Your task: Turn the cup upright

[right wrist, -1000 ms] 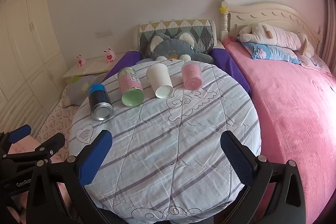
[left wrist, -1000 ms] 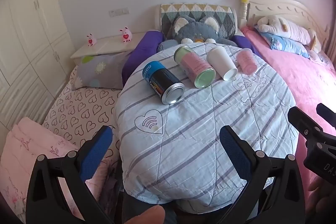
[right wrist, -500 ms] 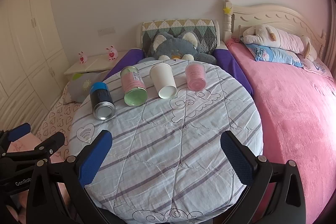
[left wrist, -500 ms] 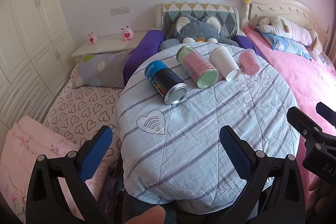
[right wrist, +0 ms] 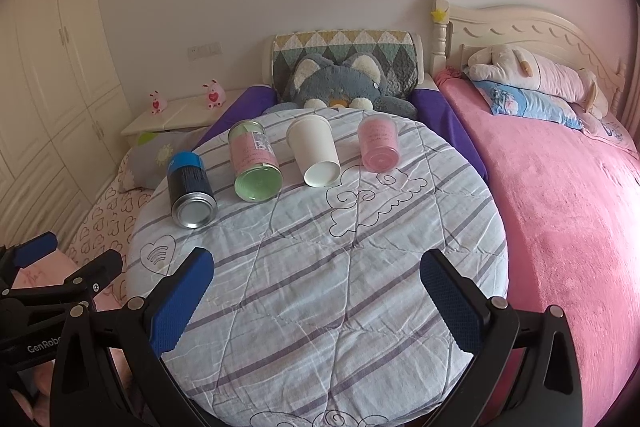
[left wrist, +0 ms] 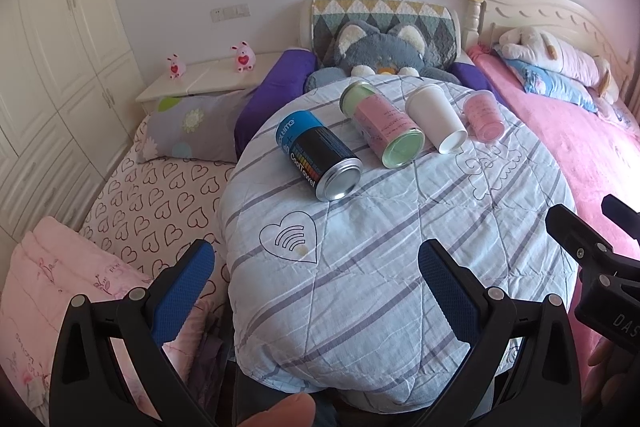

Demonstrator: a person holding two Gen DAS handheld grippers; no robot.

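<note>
A round table under a striped light-blue cloth [left wrist: 400, 247] [right wrist: 320, 267] carries a row of containers lying on their sides. From left: a black and blue can [left wrist: 320, 157] [right wrist: 190, 185], a pink and green canister [left wrist: 382, 125] [right wrist: 254, 161], a white paper cup [left wrist: 436, 119] [right wrist: 314, 151] and a pink plastic cup [left wrist: 484, 115] [right wrist: 380, 145]. My left gripper [left wrist: 316, 267] is open and empty over the table's near left edge. My right gripper [right wrist: 318, 271] is open and empty over the near middle of the table. Both are well short of the cups.
A pink bed [right wrist: 560, 187] with pillows and a plush toy runs along the right. A grey cat plush [right wrist: 340, 83] sits behind the table. A heart-print mattress [left wrist: 160, 195], a grey pillow and a white nightstand [left wrist: 208, 79] lie to the left, by white wardrobes.
Both cameras have shifted slightly, so the table and cups sit a little lower and to the right in view. The cups and cans have not moved. Both grippers stay open.
</note>
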